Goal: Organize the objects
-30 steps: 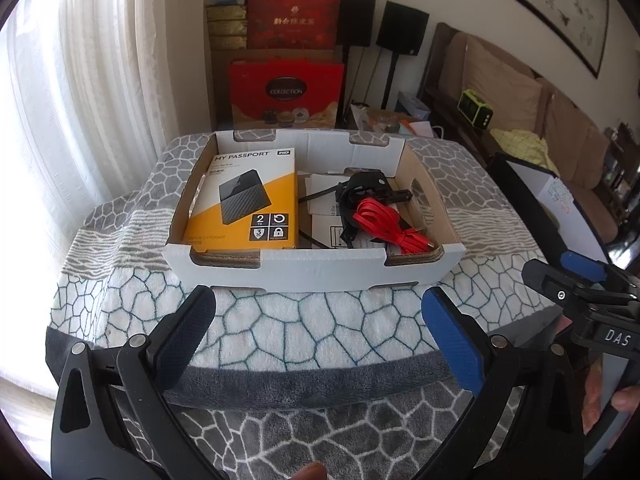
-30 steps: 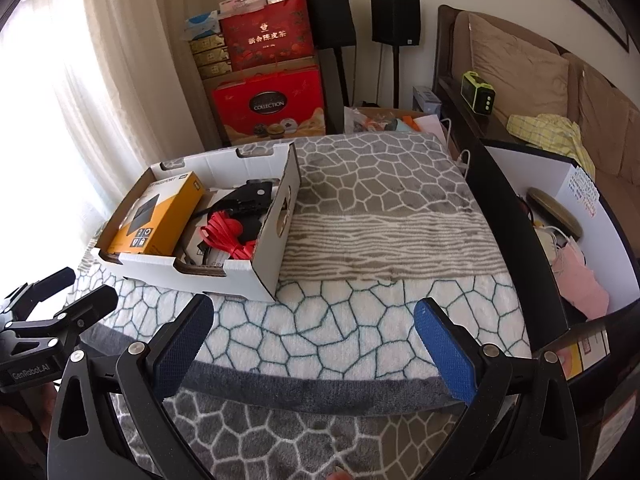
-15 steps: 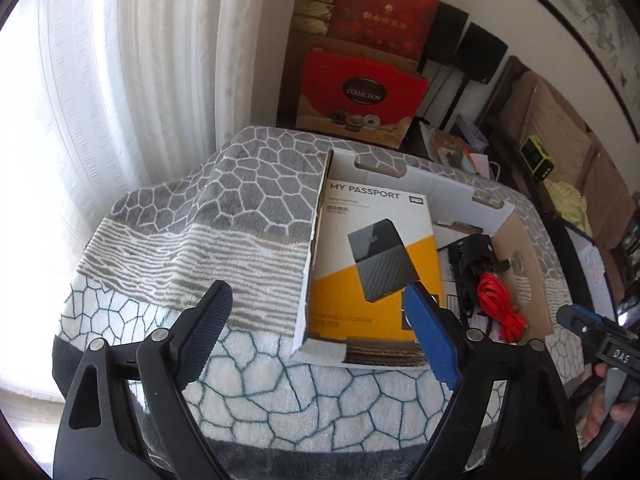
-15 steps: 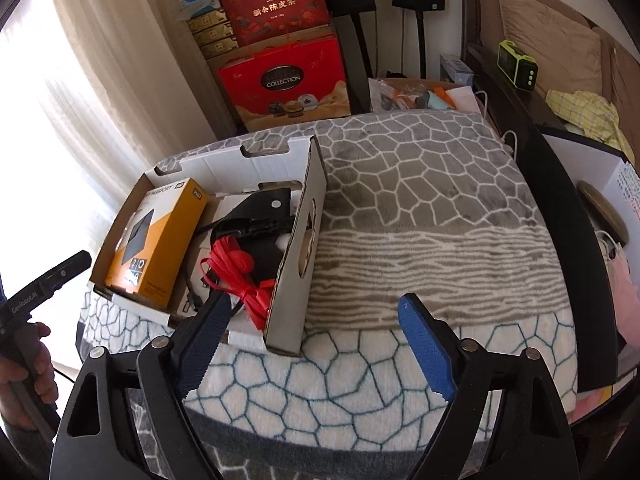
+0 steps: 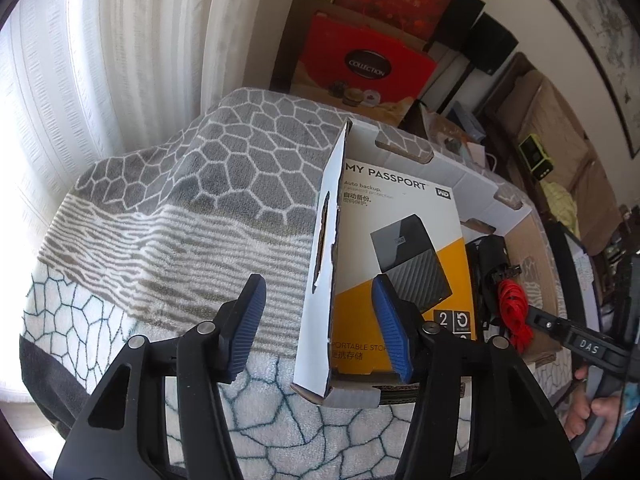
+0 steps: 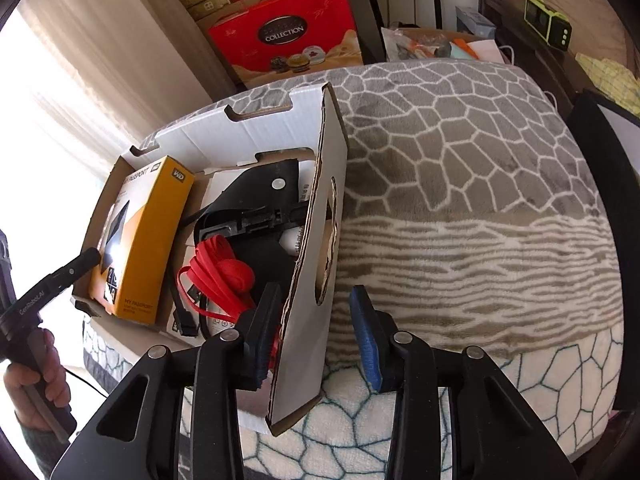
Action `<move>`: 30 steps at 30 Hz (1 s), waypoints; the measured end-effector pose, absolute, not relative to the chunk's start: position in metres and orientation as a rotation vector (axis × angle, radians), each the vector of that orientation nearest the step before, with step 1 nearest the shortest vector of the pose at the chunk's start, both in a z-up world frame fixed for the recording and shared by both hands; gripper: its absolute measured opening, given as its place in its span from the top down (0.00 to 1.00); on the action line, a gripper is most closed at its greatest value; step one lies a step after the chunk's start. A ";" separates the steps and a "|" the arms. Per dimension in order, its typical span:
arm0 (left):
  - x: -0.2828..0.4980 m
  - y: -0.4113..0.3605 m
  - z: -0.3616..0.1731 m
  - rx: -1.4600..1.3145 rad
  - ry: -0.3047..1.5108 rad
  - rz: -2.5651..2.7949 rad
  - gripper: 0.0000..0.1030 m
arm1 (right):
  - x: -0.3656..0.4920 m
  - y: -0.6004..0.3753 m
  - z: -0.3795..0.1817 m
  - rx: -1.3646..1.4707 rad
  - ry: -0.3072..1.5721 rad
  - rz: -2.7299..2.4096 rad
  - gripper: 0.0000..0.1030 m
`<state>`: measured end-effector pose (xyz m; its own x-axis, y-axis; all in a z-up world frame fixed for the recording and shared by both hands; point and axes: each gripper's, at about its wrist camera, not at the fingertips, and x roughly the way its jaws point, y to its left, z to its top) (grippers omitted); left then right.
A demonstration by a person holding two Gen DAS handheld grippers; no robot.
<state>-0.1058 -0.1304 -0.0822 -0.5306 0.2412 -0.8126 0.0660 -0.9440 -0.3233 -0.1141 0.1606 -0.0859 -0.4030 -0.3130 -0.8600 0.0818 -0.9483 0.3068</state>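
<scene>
A white cardboard tray [image 5: 400, 148] sits on the blanket. It holds a yellow hard-drive box [image 5: 400, 240], a red cable [image 5: 514, 312] and a black pouch [image 6: 256, 196]. My left gripper [image 5: 318, 330] straddles the tray's left end wall [image 5: 322, 272]. Its jaws are closing, one pad outside and one over the yellow box, with gaps showing on both sides. My right gripper [image 6: 314, 334] straddles the right end wall [image 6: 320, 184], jaws closing. The inner pad is close to the cardboard, and the outer pad [image 6: 366, 336] stands clear of it.
The grey and white patterned blanket [image 6: 460, 168] covers the whole table. Red gift boxes [image 6: 288, 36] and speakers stand behind it, with a curtain [image 5: 100, 60] at the left. A black-edged white box [image 6: 600, 152] stands off the table's right side. A hand [image 6: 36, 380] holds the left gripper's handle.
Both grippers came down and forward from the table's near edge to the tray's two end walls. Their jaws have narrowed around those walls.
</scene>
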 end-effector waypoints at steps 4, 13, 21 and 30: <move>-0.108 -0.116 -0.081 -1.463 -0.490 2.562 0.55 | -0.113 0.160 -0.084 1.553 -0.298 -2.430 0.78; -0.102 -0.093 -0.070 -1.412 -0.452 2.560 0.54 | -0.105 0.169 -0.064 1.509 -0.187 -2.527 0.80; -0.095 -0.049 -0.060 -1.375 -0.404 2.499 0.54 | -0.100 0.214 -0.055 1.519 -0.191 -2.584 0.81; -0.087 -0.018 -0.072 -1.402 -0.335 2.457 0.54 | -0.088 0.245 -0.068 1.538 -0.225 -2.609 0.82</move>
<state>-0.0871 -0.0181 -0.0721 -0.4834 0.3625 -0.7968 -0.1362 -0.9303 -0.3406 -0.0882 0.2448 -0.0679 -0.4829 -0.1646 -0.8601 0.0151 -0.9836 0.1798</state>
